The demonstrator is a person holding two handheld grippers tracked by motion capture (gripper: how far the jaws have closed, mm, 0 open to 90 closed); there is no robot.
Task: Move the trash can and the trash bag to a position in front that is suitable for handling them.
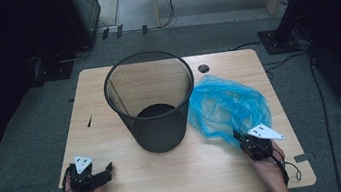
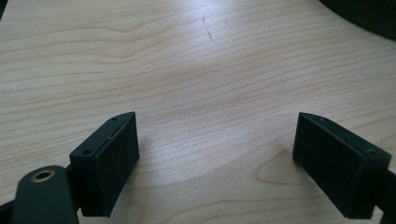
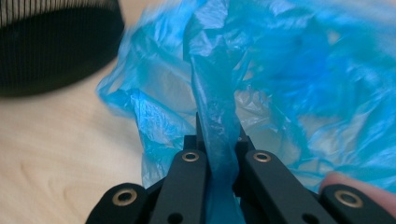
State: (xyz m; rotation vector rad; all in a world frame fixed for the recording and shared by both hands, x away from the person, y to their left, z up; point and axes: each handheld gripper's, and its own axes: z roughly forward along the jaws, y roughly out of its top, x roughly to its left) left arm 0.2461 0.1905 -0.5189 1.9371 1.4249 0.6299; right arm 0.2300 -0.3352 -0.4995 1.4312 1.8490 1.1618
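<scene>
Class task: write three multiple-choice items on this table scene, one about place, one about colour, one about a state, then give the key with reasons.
1. Where does the crumpled blue plastic bag lie relative to the black wire-mesh waste basket?
A. inside it
B. at its right
C. at its left

2. What colour is the bag?
A. blue
B. white
C. green

3. How do the left tongs stand?
A. shut on the bag
B. shut, holding nothing
C. open over bare wood

Key: B, the high view shows it beside the basket; A, seen in two views; C, bare wooden table between the jaws.
</scene>
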